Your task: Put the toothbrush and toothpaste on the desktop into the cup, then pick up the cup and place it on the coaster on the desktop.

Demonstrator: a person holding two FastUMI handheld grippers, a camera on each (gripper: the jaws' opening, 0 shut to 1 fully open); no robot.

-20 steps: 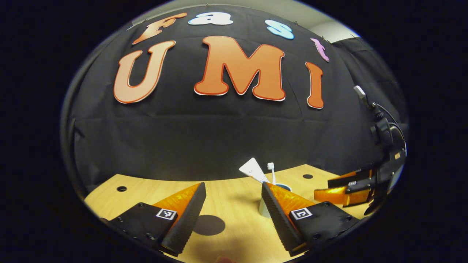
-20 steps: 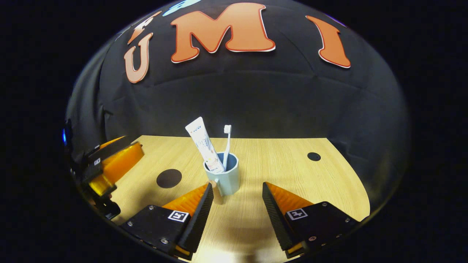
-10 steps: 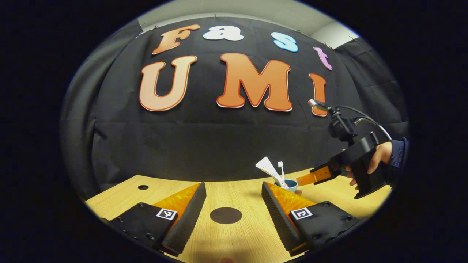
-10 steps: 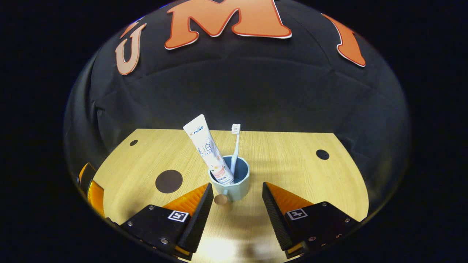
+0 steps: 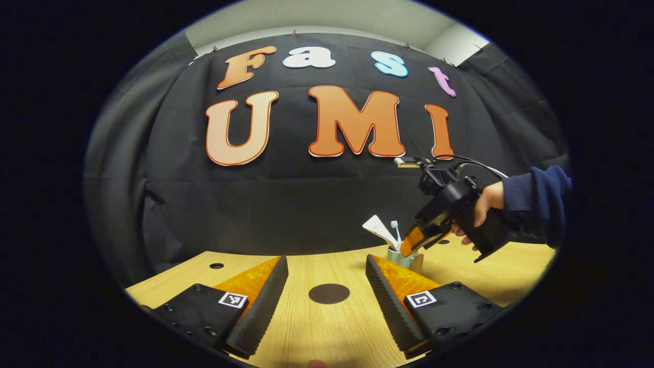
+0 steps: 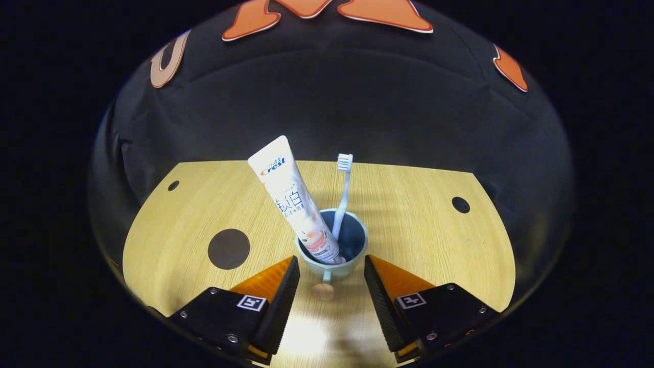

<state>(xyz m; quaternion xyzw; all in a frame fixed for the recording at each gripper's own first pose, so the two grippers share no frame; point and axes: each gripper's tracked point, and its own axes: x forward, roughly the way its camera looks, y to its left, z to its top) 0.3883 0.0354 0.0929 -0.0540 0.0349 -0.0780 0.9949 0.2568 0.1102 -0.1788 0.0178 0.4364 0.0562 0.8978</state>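
Two items are in the cup; the lift onto the coaster is what remains

Both the toothpaste (image 6: 294,204) and the toothbrush (image 6: 342,197) stand in the pale blue cup (image 6: 332,248), which sits on the worktop (image 6: 424,230) well apart from the dark round coaster (image 6: 228,249). The toothpaste leans away from the toothbrush, toward the coaster side. The right claw (image 6: 327,291) hangs just before the cup, its fingers spread wide and empty, the cup's near wall between their tips. A small handle with a round wooden end (image 6: 323,291) points straight at the claw.

To do this step well, I would bring the fingers forward until they straddle the cup's body and close low on the wall, not near the rim, since the tall tube makes the load top-heavy. Keep the cup upright through the carry and set it down centred on the coaster. Whether the handle will foul a finger is hard to judge at this angle; it may be wise to go in slightly above it.

The left claw (image 5: 327,286) is likewise spread and empty, held back near the coaster (image 5: 329,293); it should stay clear of the path.
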